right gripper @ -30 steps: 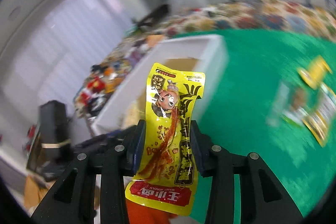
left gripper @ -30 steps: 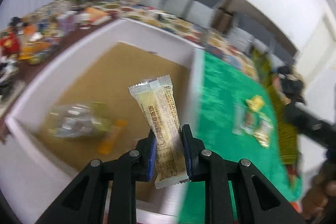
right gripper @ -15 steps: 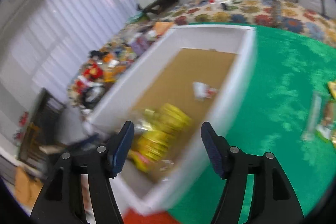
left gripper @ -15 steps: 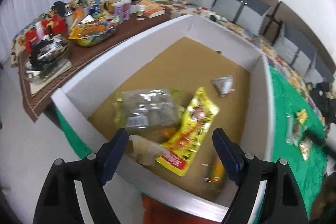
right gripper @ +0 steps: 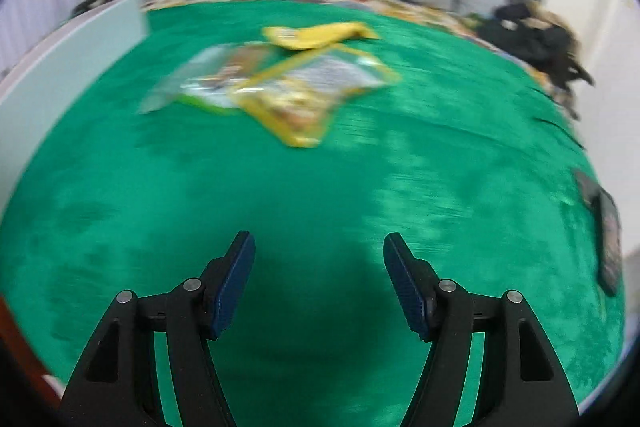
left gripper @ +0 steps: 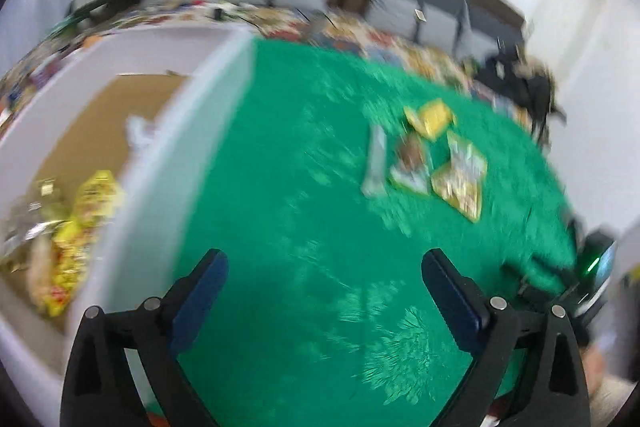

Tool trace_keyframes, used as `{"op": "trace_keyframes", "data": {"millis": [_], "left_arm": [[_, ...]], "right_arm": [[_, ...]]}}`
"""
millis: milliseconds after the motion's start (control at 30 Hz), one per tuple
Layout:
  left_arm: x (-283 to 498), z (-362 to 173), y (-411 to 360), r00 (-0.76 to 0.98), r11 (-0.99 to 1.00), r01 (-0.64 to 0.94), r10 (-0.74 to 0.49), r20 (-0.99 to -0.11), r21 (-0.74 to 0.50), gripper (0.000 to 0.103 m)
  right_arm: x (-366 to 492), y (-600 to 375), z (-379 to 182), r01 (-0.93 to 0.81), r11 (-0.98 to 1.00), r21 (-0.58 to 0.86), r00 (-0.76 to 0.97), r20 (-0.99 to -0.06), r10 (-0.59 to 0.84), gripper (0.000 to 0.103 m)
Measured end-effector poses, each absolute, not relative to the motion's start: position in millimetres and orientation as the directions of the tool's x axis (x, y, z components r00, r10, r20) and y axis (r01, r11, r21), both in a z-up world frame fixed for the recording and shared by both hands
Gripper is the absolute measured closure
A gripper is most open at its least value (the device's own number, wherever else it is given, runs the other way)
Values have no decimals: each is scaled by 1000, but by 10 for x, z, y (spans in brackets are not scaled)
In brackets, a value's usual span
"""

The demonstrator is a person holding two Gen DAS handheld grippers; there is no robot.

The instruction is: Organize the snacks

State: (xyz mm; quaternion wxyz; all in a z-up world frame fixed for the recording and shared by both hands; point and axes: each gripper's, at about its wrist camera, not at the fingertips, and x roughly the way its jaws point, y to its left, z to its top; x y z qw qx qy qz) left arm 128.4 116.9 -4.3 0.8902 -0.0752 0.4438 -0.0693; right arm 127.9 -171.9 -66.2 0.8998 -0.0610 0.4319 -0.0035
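Both views are motion-blurred. My left gripper (left gripper: 324, 263) is open and empty above the green cloth (left gripper: 288, 211), just right of the white box (left gripper: 176, 147). Yellow snack packets (left gripper: 72, 227) lie inside the box at its near left. Several loose packets (left gripper: 436, 163) lie on the cloth ahead to the right. My right gripper (right gripper: 318, 247) is open and empty over the cloth (right gripper: 280, 195), facing the same packets: a yellow-edged one (right gripper: 316, 91), a green one (right gripper: 216, 79) and a yellow one (right gripper: 316, 35) behind.
The white box wall (right gripper: 64, 55) stands at the left of the right wrist view. A dark phone-like device (right gripper: 608, 239) lies at the cloth's right edge. A dark bundle (right gripper: 536, 39) sits at the far right. A patterned surface and sofa cushions lie beyond the cloth.
Both grippers let go of their packets into the box, the left a pale bar, the right a yellow packet. Both have swung right, away from the box toward the loose packets.
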Motion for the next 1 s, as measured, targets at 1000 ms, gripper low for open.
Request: {"op": "trace_keyframes", "data": {"millis": [1000], "left_arm": [[1973,-1003,116,580,992,128,-84,-810,-11,0]], "right_arm": [[1283,-2476,-795,89,996,-6,631,-773,-61,20]]}}
